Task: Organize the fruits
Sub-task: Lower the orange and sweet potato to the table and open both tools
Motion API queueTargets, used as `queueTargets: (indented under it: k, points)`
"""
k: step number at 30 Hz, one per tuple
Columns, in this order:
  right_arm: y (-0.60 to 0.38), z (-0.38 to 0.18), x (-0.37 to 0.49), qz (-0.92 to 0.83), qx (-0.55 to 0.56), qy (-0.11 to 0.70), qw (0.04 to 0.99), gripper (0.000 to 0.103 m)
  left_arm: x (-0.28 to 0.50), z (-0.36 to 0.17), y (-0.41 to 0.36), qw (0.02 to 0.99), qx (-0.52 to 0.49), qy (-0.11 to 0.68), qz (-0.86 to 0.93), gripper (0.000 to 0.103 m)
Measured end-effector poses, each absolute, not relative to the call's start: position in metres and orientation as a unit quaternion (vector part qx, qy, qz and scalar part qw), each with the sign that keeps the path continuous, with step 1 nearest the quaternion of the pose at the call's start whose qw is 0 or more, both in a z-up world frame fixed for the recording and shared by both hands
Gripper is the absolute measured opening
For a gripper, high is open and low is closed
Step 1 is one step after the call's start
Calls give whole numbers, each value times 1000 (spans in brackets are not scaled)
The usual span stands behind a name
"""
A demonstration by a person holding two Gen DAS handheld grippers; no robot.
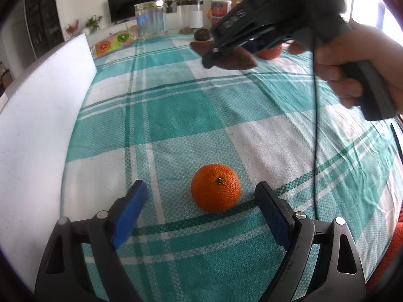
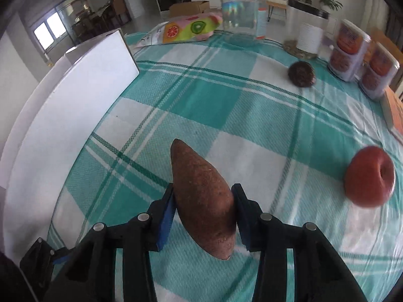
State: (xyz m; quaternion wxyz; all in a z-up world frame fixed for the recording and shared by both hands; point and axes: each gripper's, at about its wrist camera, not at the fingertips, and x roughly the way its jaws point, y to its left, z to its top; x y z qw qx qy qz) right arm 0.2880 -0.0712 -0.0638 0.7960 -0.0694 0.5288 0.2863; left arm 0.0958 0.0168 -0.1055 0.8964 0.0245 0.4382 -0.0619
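An orange (image 1: 215,188) lies on the teal checked tablecloth (image 1: 191,115), just ahead of my left gripper (image 1: 201,193), which is open with the fruit between its blue fingertips, not touching. My right gripper (image 2: 202,196) is shut on a brown sweet potato (image 2: 201,198) and holds it above the cloth; it also shows in the left wrist view (image 1: 226,55), held up at the top right. A red apple (image 2: 369,176) lies on the cloth to the right. A dark brown round fruit (image 2: 301,73) lies further back.
A white board (image 2: 68,110) stands along the left edge of the table. At the back are a clear jar with a gold lid (image 2: 243,12), a fruit-printed bag (image 2: 186,30), a paper roll (image 2: 308,37) and stacked clear tubs (image 2: 348,50).
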Motion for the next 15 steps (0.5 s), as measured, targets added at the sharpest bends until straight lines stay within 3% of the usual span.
queueTargets:
  k: [8,15]
  points:
    - [-174,-54,196,255,88,575,773,44,96,-105,17,896,25,438,-62,90]
    - [-204,-98,138,256,215,528,780,45,96,-105,17,896,25,438,-62,90]
